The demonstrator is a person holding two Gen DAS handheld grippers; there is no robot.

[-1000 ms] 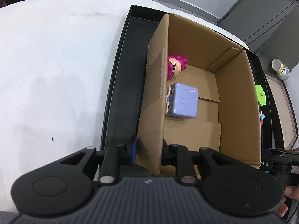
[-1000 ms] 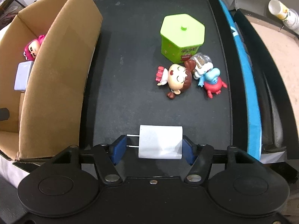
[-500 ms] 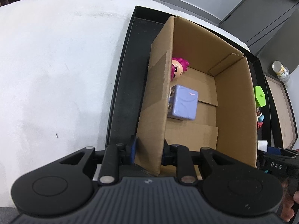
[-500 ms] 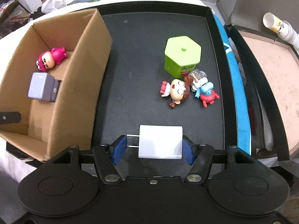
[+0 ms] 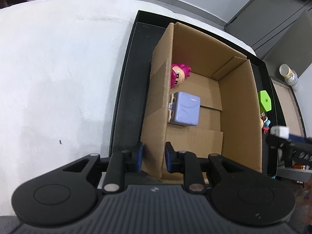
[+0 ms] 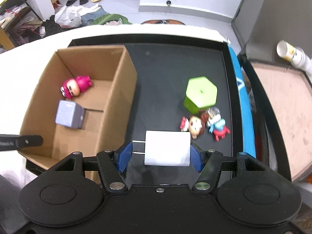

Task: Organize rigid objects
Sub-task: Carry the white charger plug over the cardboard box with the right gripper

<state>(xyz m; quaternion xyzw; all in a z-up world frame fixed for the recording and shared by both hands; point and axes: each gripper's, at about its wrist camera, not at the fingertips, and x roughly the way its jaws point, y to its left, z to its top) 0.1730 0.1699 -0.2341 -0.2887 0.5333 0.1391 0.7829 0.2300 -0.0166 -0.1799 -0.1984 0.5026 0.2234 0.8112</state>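
Observation:
My left gripper (image 5: 153, 157) is shut on the near left wall of an open cardboard box (image 5: 239, 105), which also shows in the right wrist view (image 6: 119, 89). Inside lie a pink-haired figurine (image 5: 178, 75) (image 6: 75, 86) and a lilac cube (image 5: 185, 108) (image 6: 69, 115). My right gripper (image 6: 159, 154) is shut on a white charger plug (image 6: 167, 148), held high above the black tray (image 6: 165, 74), right of the box. The plug also shows at the right edge of the left wrist view (image 5: 280, 131).
On the tray's right side stand a green hexagonal container (image 6: 200, 93), a brown-haired doll figurine (image 6: 193, 123), a clear small item (image 6: 213, 112) and a blue and red crab toy (image 6: 219, 129). White table (image 5: 58, 68) lies left of the tray. A wooden board (image 6: 282, 105) is at the right.
My right gripper has risen with the charger plug and shifted toward the box, so the box interior shows more fully. My left gripper keeps its hold on the box wall.

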